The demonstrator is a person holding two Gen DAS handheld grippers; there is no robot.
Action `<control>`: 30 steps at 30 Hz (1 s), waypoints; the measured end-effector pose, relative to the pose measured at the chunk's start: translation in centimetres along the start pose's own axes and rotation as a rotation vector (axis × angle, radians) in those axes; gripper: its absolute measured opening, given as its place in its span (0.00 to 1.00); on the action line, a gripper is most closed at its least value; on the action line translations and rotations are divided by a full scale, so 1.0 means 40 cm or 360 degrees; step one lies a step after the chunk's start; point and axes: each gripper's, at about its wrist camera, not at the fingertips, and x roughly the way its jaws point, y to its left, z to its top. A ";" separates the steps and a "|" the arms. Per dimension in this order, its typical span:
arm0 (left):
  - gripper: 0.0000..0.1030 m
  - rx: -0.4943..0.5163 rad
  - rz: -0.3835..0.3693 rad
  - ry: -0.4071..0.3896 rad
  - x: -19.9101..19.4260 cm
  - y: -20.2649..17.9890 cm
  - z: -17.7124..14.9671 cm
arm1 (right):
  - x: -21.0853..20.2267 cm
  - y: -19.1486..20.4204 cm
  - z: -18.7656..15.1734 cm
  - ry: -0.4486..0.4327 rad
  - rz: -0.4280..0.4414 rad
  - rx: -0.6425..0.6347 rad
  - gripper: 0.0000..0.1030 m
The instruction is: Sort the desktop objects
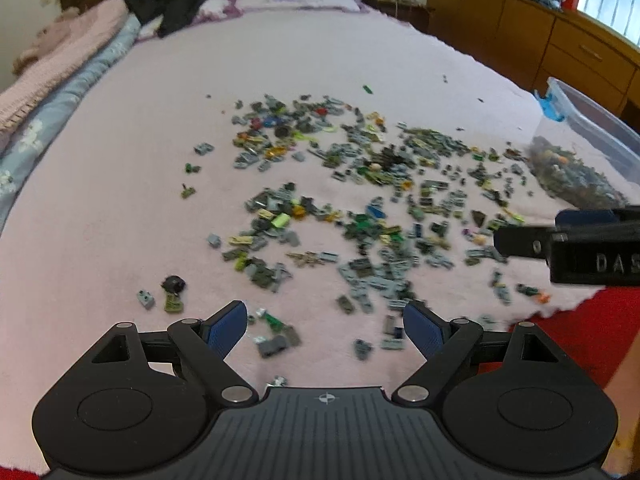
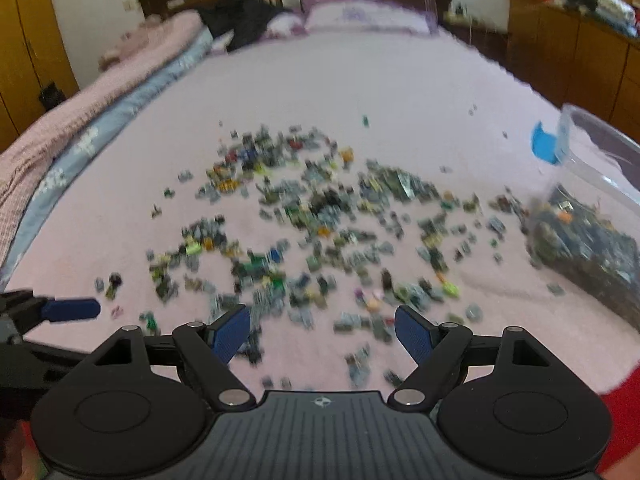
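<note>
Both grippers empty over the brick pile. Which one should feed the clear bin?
Probably right: the right gripper sits nearer the clear bin. The left gripper hangs open over bricks farther away.

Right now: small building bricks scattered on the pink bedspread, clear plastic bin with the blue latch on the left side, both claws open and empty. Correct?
One error: the clear plastic bin with the blue latch sits at the right side of the pink bedspread, not the left; both wrist views show it. The small building bricks are scattered, and the left claw and right claw are open and empty.
</note>
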 end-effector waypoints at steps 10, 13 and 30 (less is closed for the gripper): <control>0.84 -0.0042 -0.0056 -0.0136 0.014 0.022 -0.018 | 0.073 0.026 0.012 -0.0050 0.0060 -0.0170 0.79; 0.84 -0.0045 -0.0121 -0.0141 0.023 0.021 0.002 | 0.082 0.026 0.035 -0.0025 0.0130 -0.0286 0.79; 0.90 -0.0142 0.0113 -0.0400 0.137 -0.029 -0.048 | 0.269 -0.023 0.047 -0.0124 0.0441 -0.0588 0.82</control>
